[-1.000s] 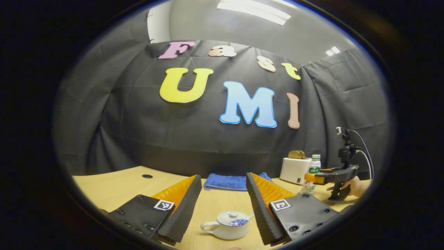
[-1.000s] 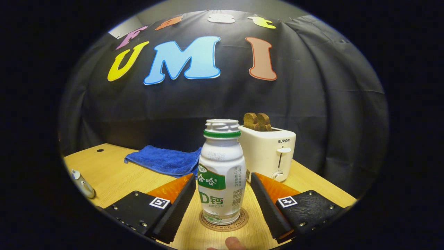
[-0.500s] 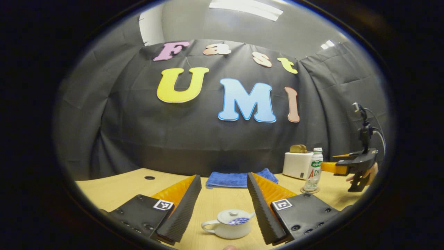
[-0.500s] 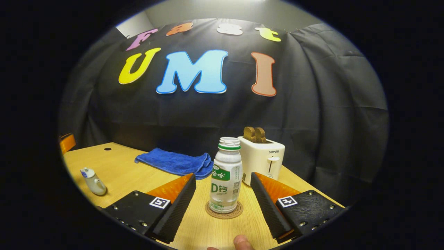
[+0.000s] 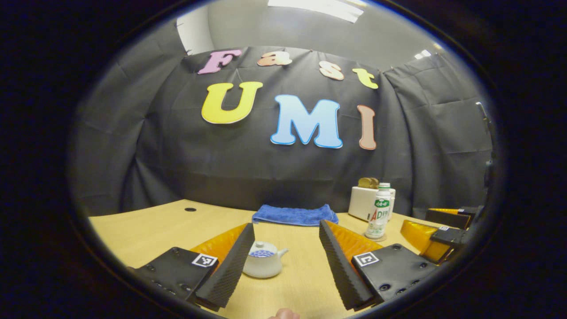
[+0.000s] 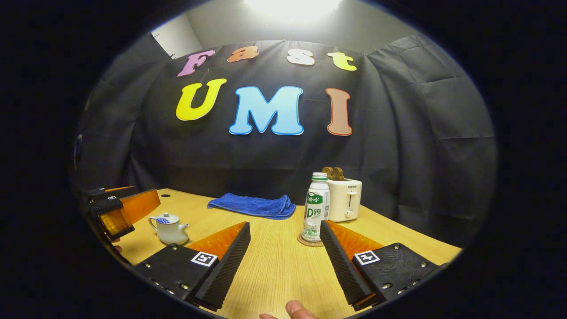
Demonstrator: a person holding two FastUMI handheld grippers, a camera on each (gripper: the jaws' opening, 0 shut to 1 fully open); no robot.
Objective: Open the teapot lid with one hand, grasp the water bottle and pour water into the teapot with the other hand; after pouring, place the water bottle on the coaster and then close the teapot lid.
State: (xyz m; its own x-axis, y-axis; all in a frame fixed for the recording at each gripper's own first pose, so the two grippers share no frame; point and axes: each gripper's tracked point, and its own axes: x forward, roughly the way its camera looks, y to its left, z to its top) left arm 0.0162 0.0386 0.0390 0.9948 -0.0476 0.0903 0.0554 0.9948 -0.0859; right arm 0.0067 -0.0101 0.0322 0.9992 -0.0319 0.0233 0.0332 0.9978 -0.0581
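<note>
Water bottle upright on its coaster, lidded teapot well apart to its left.
Both hand-held grippers hover low over the counter, level, jaws spread wide, empty: left hand-held gripper, right hand-held gripper.

recording booth, black cloth wall, wooden table

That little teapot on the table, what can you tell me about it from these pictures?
The teapot is small, white and glossy, like glazed ceramic, with a blue pattern on its top. It has a looped handle, a short spout and a domed lid with a knob, and the lid is on. It stands upright on the wooden table. Nothing grips it; the left gripper is open close by.
</note>
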